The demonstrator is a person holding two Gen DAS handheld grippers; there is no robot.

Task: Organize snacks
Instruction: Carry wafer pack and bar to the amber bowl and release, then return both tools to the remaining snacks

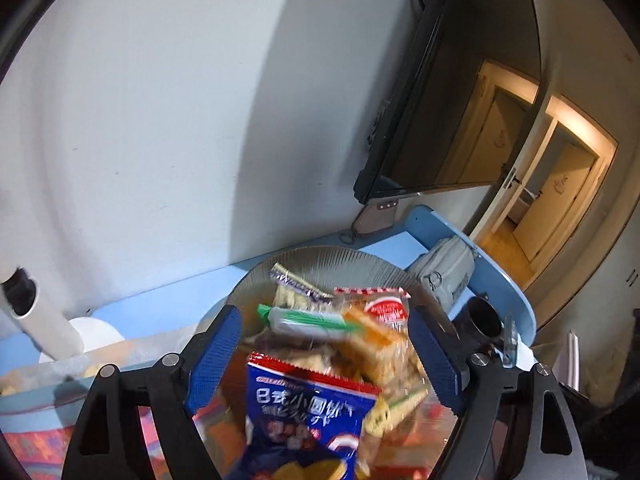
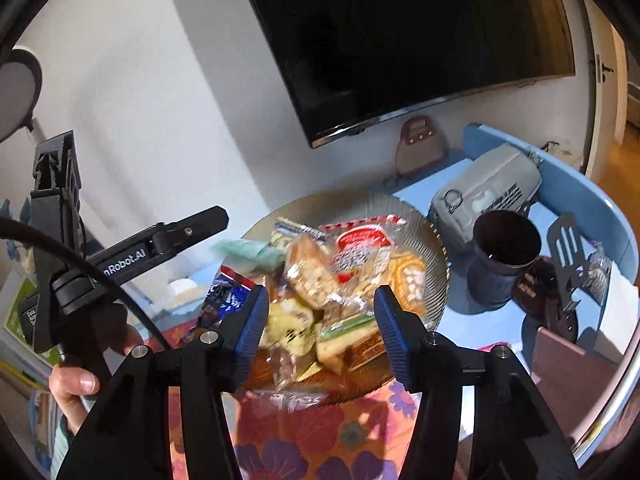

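Wall-mounted black television (image 2: 404,40); grey pouch (image 2: 486,192) and dark mug (image 2: 504,256) near the blue table's (image 2: 460,308) right edge; floral cloth (image 2: 320,432) at its front edge.

Motion blur smears the snack packets (image 2: 344,280); the blue packet (image 1: 308,420) runs off frame.

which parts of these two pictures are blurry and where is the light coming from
Left wrist view: the blue snack bag and the packets behind it are smeared; the doorway glows warm while the wall is cool and shadowed. Right wrist view: the snacks on the glass plate are blurred, the dark mug sharper, the TV black without glare. Both bend straight edges.
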